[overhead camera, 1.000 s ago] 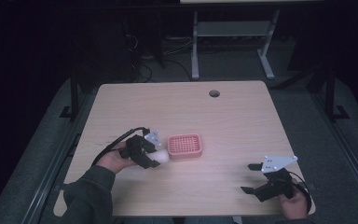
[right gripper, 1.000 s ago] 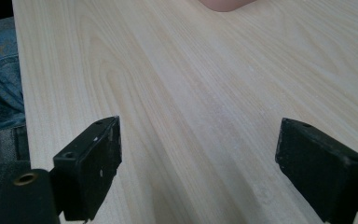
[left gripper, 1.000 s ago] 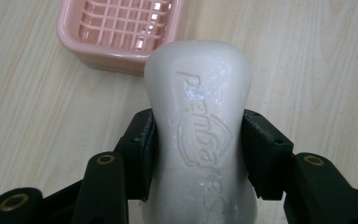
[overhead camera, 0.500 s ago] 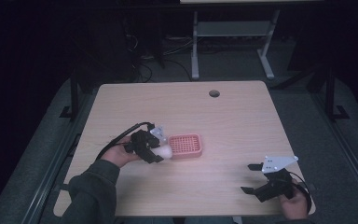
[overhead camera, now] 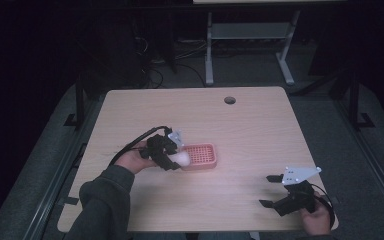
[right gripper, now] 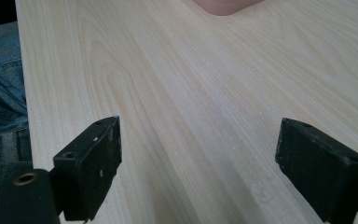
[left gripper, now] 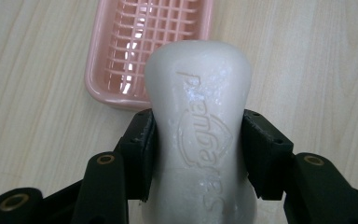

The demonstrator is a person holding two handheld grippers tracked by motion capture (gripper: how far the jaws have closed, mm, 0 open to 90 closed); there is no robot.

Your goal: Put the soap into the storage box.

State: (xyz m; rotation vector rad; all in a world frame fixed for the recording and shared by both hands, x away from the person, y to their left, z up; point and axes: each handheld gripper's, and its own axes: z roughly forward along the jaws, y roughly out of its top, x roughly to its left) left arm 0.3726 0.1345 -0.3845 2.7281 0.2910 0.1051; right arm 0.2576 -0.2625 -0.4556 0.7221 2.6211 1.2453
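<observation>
Item: white soap bar, pinched in the left gripper, has moved from beside the pink soap dish to its near edge (placement likely next); right gripper spread, idle on the worktop.

Waxy soap, pink plastic, pale wood grain

The soap bar looks smooth and waxy white, faintly glossy, with embossed lettering. The soap dish is glossy pink plastic with a moulded grid. The table shows matt, light wood-grain laminate. The left gripper and right gripper have matt black plastic jaws with brass-coloured eyelets.
</observation>
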